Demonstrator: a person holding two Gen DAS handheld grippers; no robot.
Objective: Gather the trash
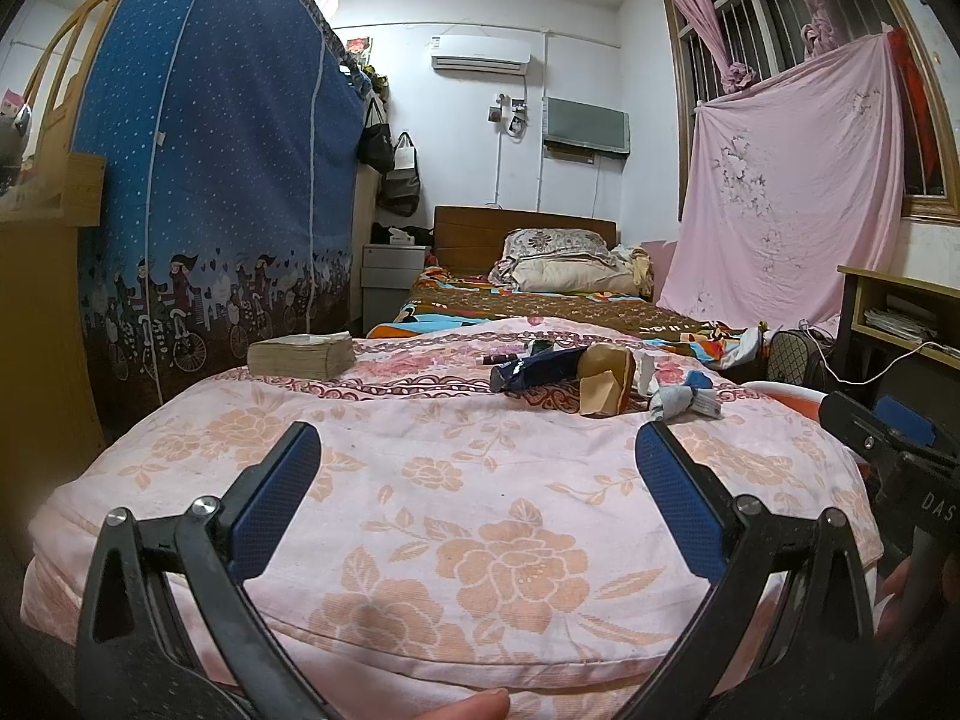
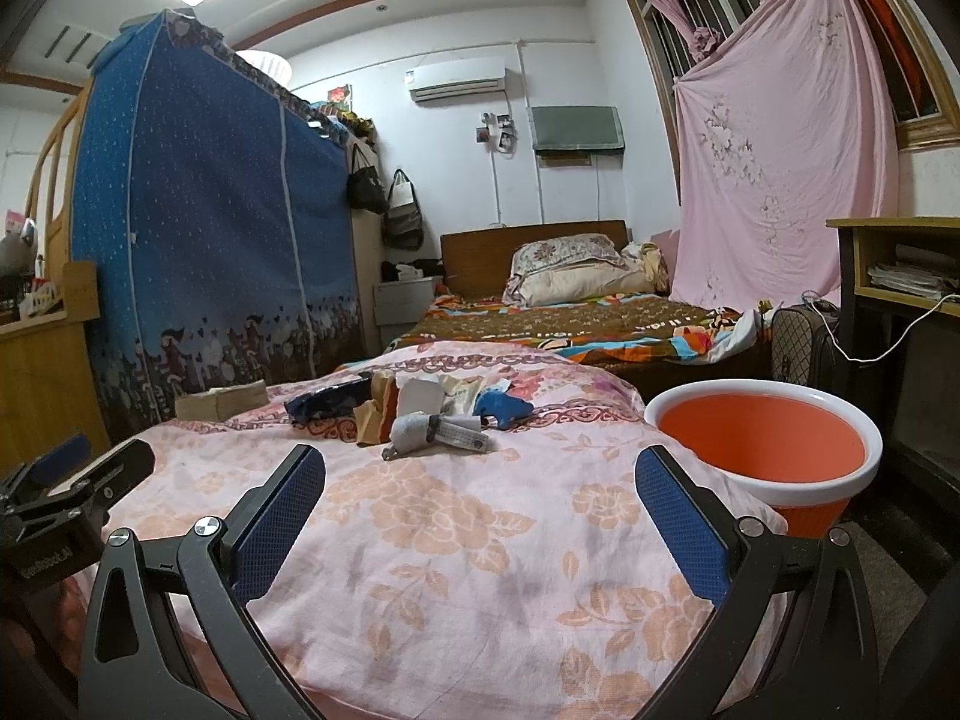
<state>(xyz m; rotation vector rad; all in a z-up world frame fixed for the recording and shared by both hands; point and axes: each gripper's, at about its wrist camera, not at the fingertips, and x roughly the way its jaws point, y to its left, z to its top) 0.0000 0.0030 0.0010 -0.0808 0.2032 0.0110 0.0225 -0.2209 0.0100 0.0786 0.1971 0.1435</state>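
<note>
The trash sits in one small heap on the far part of the pink flowered quilt [image 2: 456, 516], and that is handy, because all of it can be picked up from one spot. In the heap there is a dark blue wrapper [image 2: 324, 402], a torn brown paper bag [image 1: 606, 381], a white scrap of paper [image 2: 417, 399], a blue scrap [image 2: 504, 408] and a grey crumpled piece [image 2: 420, 435] that lies closest to the tools. The orange bucket [image 2: 762, 450] stands just beside the bed on the right side, low and with its mouth wide open, most likely so that trash can be dropped straight in. The right tool [image 2: 480, 516] hangs over the quilt with its two blue pads spread far apart and nothing between them. It points at the heap and is the one near the bucket, so it looks like the better one to grab first. The left tool [image 1: 480, 504] is spread wide too and holds nothing, waiting over the near part of the quilt. A thick stack of paper [image 1: 300, 354] lies off to the left, well apart from the heap; it may be a book and not trash, but it is hard to tell from here. Nothing has gone into the bucket yet, as far as its inside shows.
</note>
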